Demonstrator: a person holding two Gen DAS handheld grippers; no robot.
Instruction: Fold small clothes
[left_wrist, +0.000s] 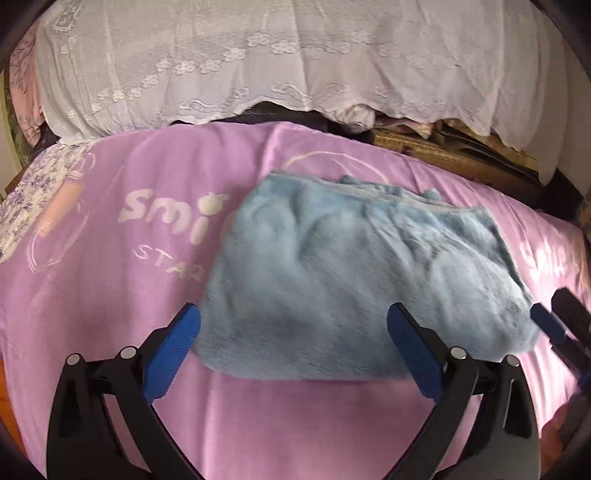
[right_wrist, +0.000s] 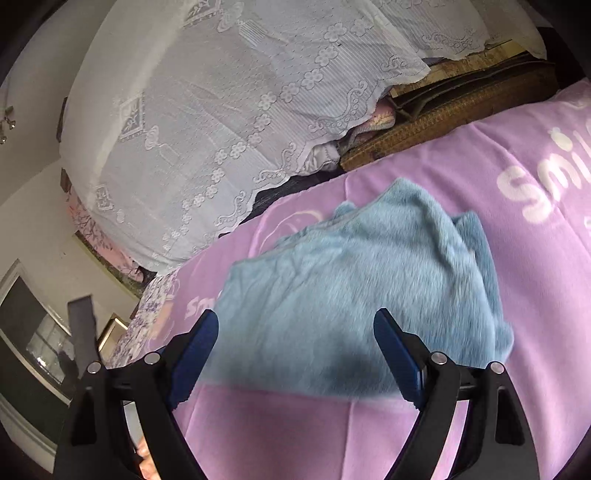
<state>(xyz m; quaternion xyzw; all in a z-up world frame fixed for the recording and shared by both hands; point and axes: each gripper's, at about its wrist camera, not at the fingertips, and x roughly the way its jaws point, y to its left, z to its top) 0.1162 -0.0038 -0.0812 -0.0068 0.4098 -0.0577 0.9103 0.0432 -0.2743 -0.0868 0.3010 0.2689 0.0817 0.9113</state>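
A fluffy light-blue garment (left_wrist: 354, 273) lies folded into a rough rectangle on a pink blanket (left_wrist: 110, 295) printed with white lettering. My left gripper (left_wrist: 295, 314) hovers open above the garment's near edge, its blue pads (left_wrist: 177, 343) wide apart and touching nothing. In the right wrist view the same garment (right_wrist: 362, 295) lies ahead, and my right gripper (right_wrist: 297, 321) is open over its near edge with nothing between the fingers. The right gripper's blue tip (left_wrist: 554, 325) shows at the left wrist view's right edge, beside the garment's corner.
A white lace cover (left_wrist: 295, 62) drapes over a bulky pile behind the blanket. A woven brown mat (right_wrist: 443, 122) lies at the back right. A floral cloth (left_wrist: 33, 199) sits at the blanket's left edge. A wall and a dark framed panel (right_wrist: 33, 332) appear at left.
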